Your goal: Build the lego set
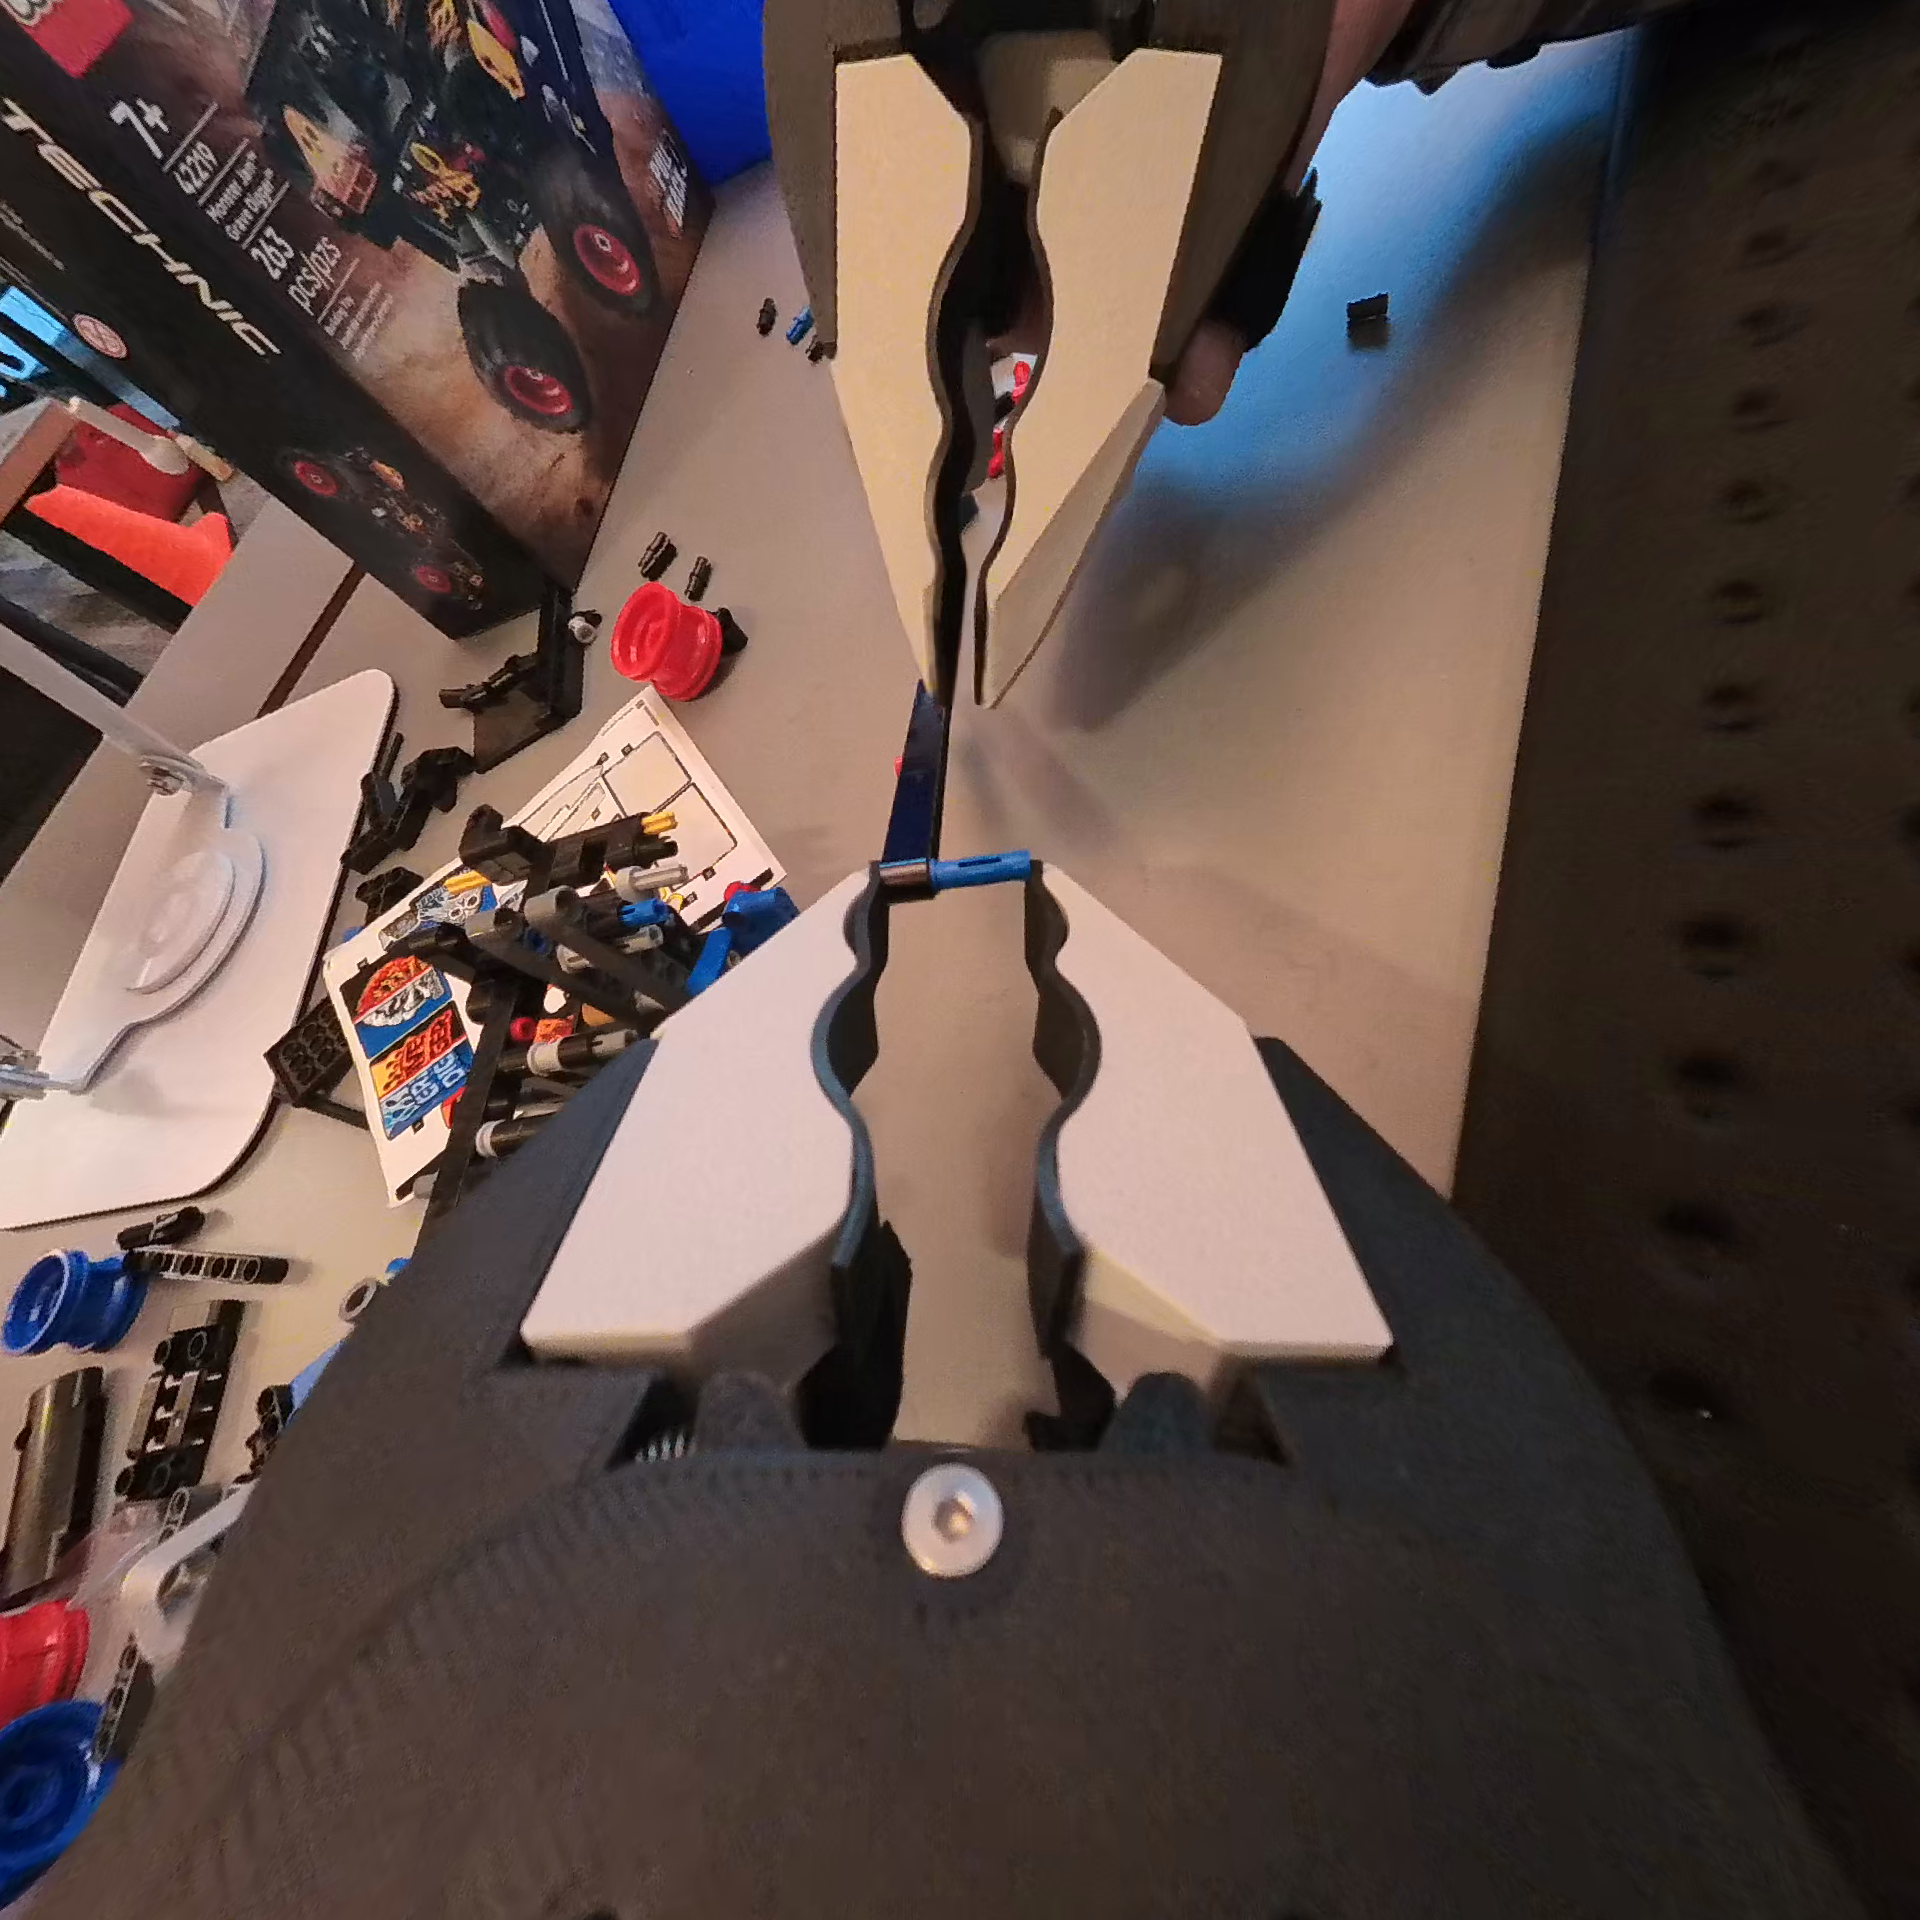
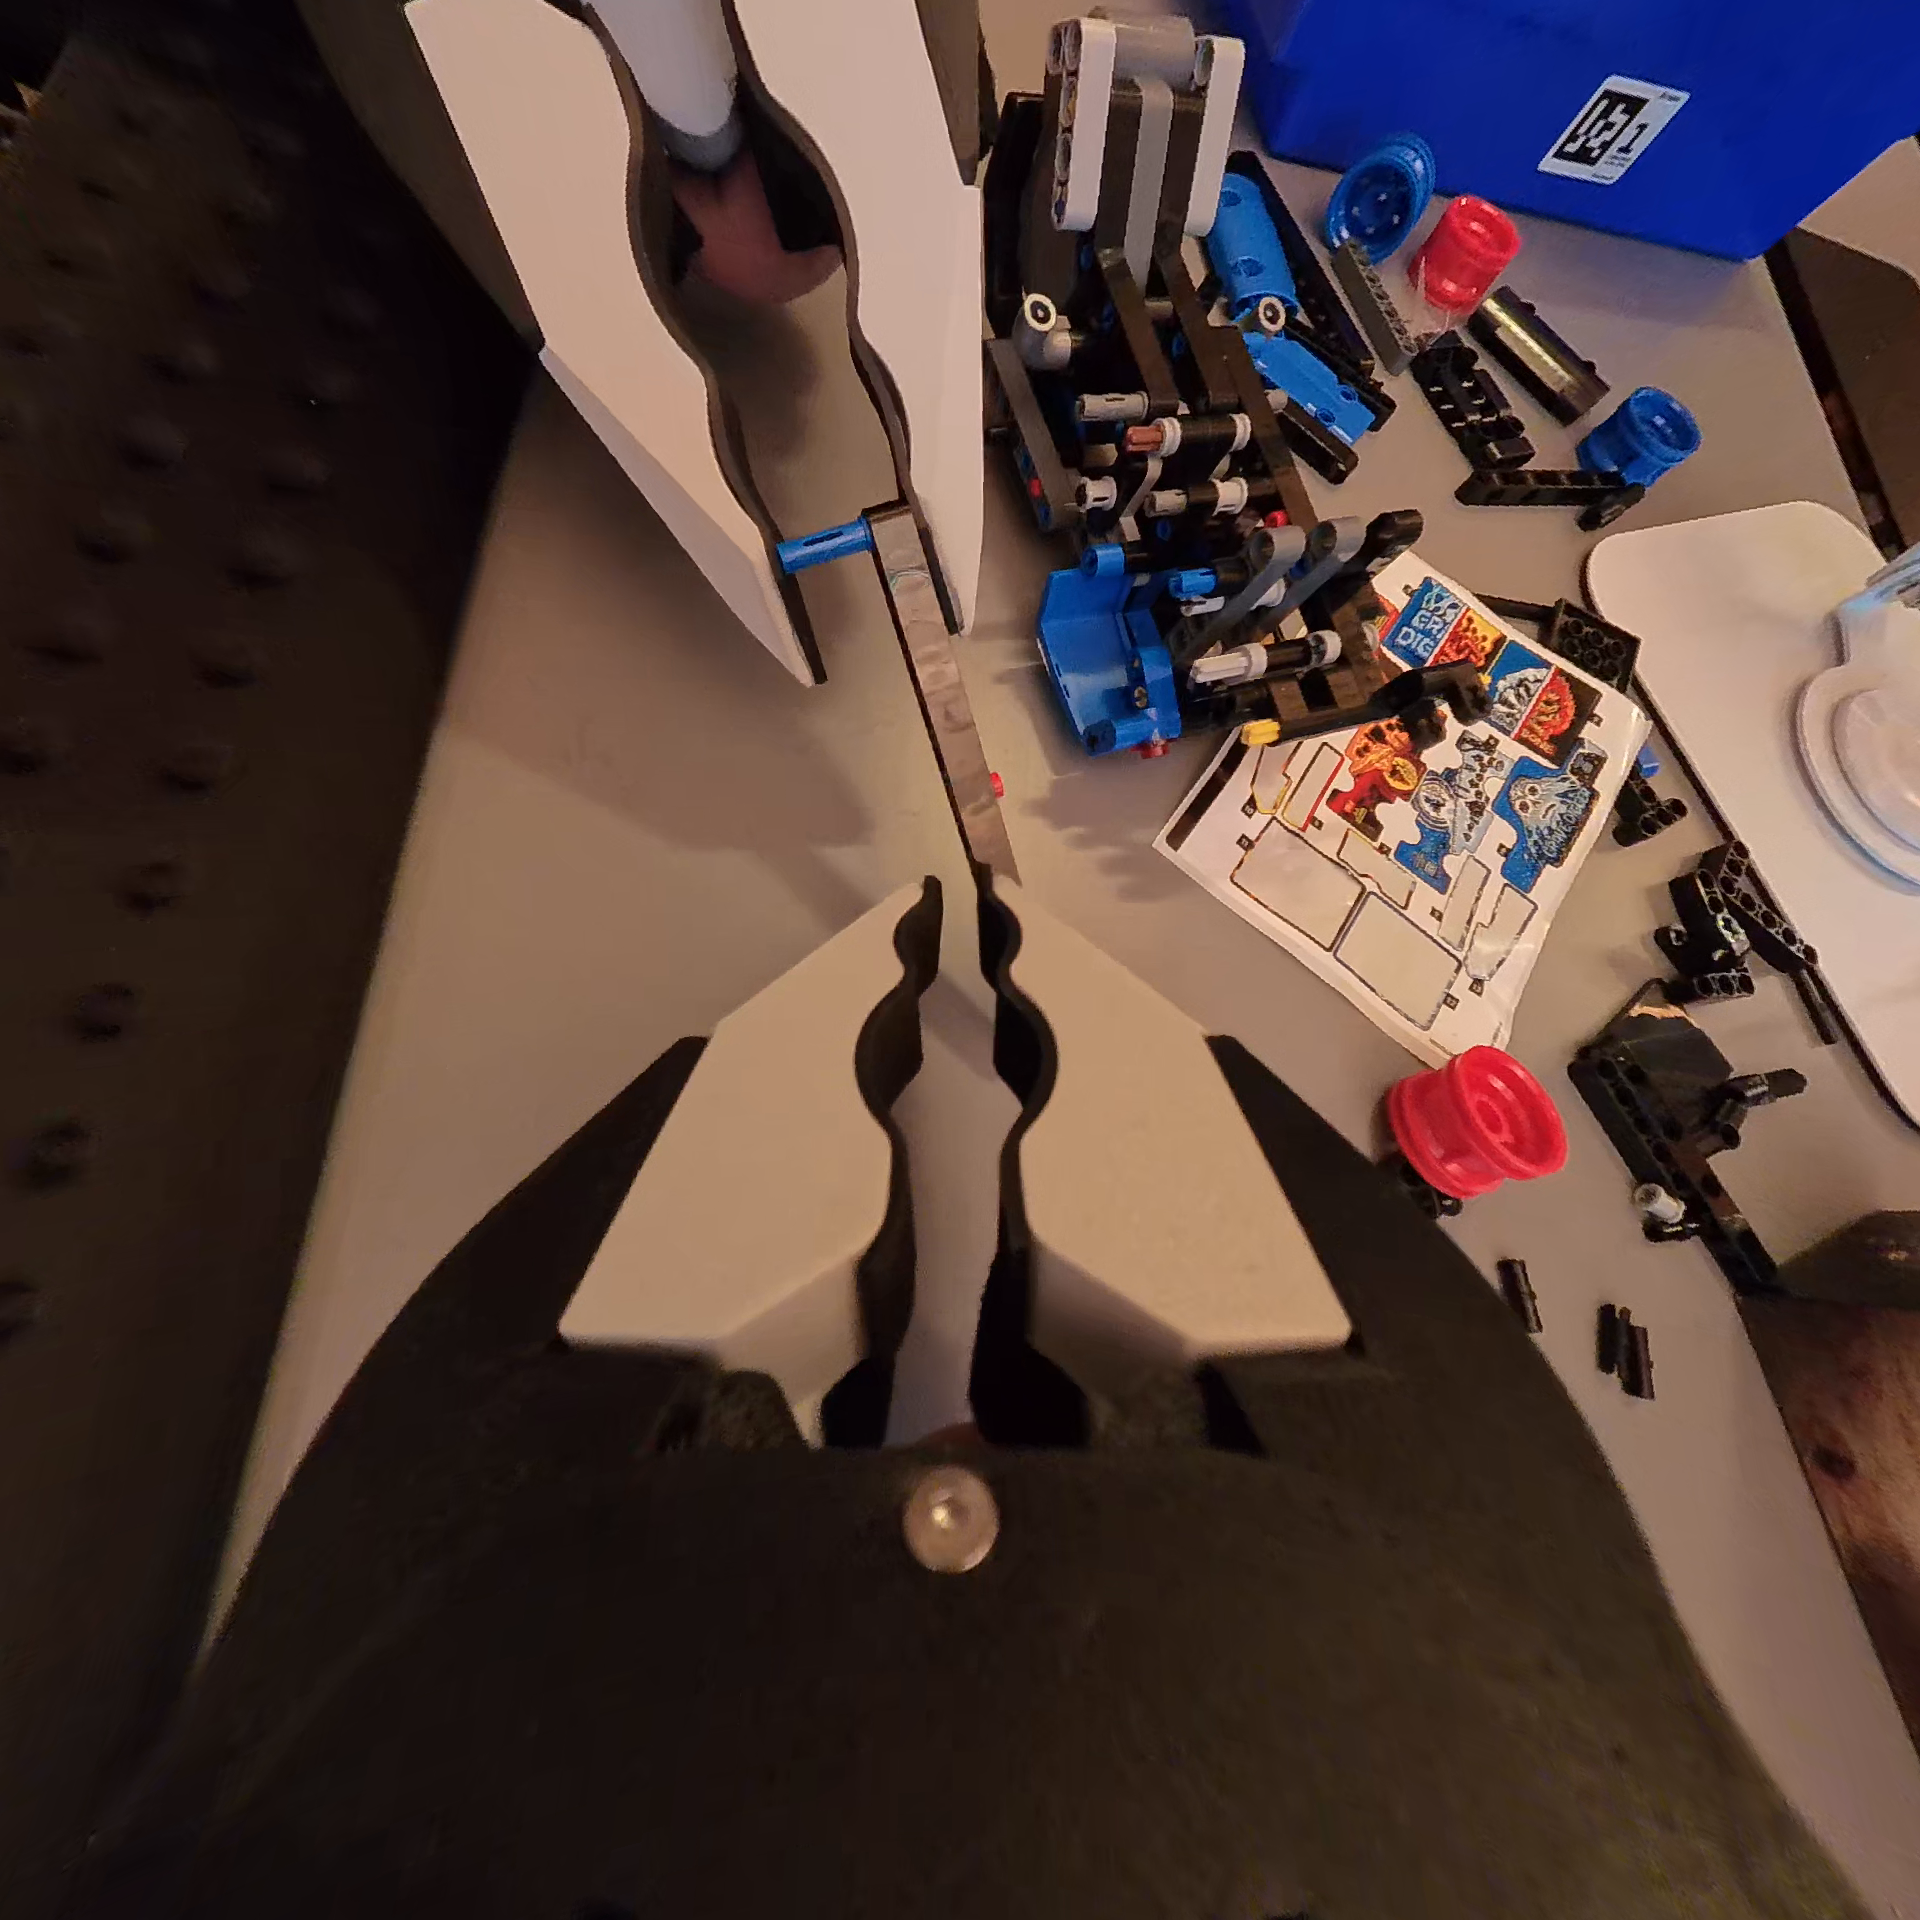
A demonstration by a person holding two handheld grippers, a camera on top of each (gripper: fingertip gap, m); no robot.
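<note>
pinning step: l gripper clamped on blue pin + beam end, r gripper pinching beam's other end. next: press pin fully home, beam kept steady.

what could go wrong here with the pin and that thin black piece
1. The left gripper pinches the blue pin and the black piece's end only at its very fingertips, so the pin could pop out sideways.
2. The right gripper holds the thin black piece by its far tip; pushing could tilt or twist it.
3. A dropped pin may vanish among the loose parts by the half-built model.
</note>
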